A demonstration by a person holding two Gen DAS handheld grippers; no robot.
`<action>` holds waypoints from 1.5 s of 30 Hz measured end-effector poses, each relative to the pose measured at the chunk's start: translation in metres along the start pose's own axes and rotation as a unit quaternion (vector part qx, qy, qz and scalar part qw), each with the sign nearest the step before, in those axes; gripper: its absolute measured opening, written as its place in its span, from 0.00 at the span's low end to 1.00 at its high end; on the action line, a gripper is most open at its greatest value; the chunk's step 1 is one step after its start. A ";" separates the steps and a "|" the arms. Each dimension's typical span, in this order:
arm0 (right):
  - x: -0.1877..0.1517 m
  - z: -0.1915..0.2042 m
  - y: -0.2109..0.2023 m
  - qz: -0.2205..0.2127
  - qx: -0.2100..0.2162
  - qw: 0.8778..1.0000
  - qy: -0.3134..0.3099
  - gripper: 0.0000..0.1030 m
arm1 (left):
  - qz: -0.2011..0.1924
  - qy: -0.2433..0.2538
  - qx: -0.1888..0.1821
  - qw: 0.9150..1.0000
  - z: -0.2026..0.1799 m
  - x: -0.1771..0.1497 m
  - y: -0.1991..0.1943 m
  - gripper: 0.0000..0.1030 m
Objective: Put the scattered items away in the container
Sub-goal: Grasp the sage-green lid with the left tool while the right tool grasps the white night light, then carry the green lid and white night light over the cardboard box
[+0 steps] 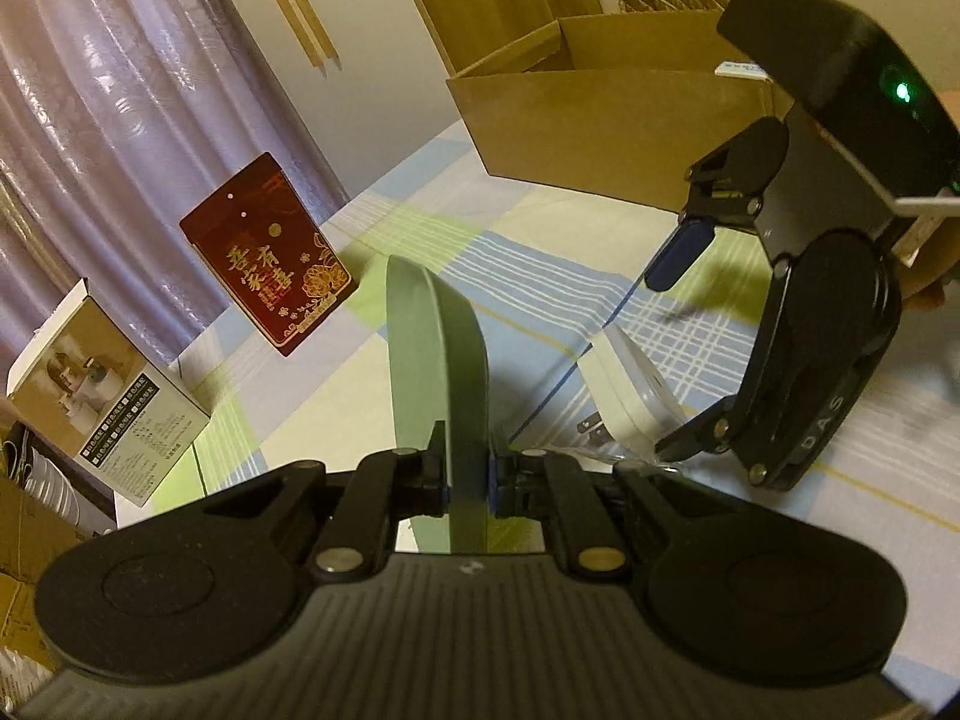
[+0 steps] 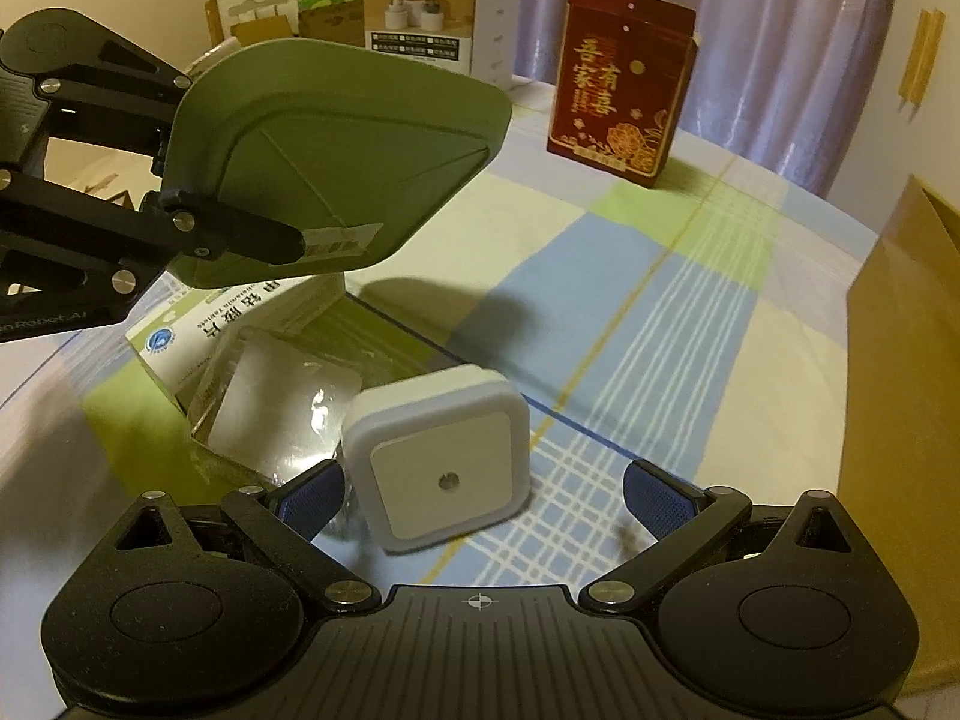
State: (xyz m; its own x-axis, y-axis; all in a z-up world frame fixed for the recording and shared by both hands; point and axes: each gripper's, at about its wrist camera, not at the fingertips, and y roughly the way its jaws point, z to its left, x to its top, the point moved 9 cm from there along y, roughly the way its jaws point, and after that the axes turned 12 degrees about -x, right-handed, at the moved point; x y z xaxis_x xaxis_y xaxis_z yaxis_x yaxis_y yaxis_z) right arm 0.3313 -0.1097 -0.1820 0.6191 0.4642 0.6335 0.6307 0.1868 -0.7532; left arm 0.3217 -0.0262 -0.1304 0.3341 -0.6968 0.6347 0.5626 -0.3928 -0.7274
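An open cardboard box point(image 1: 600, 120) stands at the far side of a bed covered in a pastel plaid sheet point(image 1: 540, 276); only a sliver of a white-and-blue packet point(image 1: 743, 69) shows over its rim, and the rest of its contents cannot be made out. The left gripper point(image 1: 469, 480) is clamped on a flat sage-green plastic piece point(image 1: 432, 348) with a rounded outline, held on edge above the bed and clear of the sheet. The right gripper point(image 2: 483, 492) hangs with its blue-padded fingers point(image 2: 654, 498) spread wide, grasping nothing, low over a white square plug-in night light point(image 2: 441, 465).

The night light lies on the sheet with a small round sensor at the centre of its face. Just beside it, touching, is a clear plastic blister pack point(image 2: 270, 414), which partly overlaps a white medicine carton point(image 2: 240, 318) printed with blue Chinese lettering. A dark red box with gold characters and flowers point(image 2: 621, 102) and a white product box point(image 2: 435, 12) stand upright farther off.

The right wrist view reveals the green piece's broad underside, with raised ribs and a barcode sticker point(image 2: 342, 237) near the fingers; the left wrist view shows only its thin edge. The left wrist view alone exposes the night light's metal prongs point(image 1: 591, 423) and the box's open top.
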 end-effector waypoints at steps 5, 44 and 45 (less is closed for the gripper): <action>0.006 0.004 0.005 -0.007 0.014 1.000 -0.013 1.00 | -0.003 -0.007 -0.003 1.000 0.001 0.000 -0.001 0.08; 0.016 -0.044 -0.128 -0.040 -0.050 0.997 0.031 0.66 | -0.008 0.010 0.005 1.000 -0.053 0.054 -0.064 0.08; 0.018 -0.048 -0.135 -0.042 -0.054 0.997 0.033 0.66 | -0.010 0.011 0.005 1.000 -0.057 0.058 -0.068 0.08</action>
State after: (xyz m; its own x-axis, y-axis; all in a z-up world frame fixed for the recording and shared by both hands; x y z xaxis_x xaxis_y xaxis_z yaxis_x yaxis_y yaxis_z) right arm 0.2800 -0.1684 -0.0608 0.5896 0.3927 0.7058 0.7254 0.1269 -0.6765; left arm 0.2601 -0.0742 -0.0593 0.3050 -0.7023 0.6432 0.5764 -0.4015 -0.7117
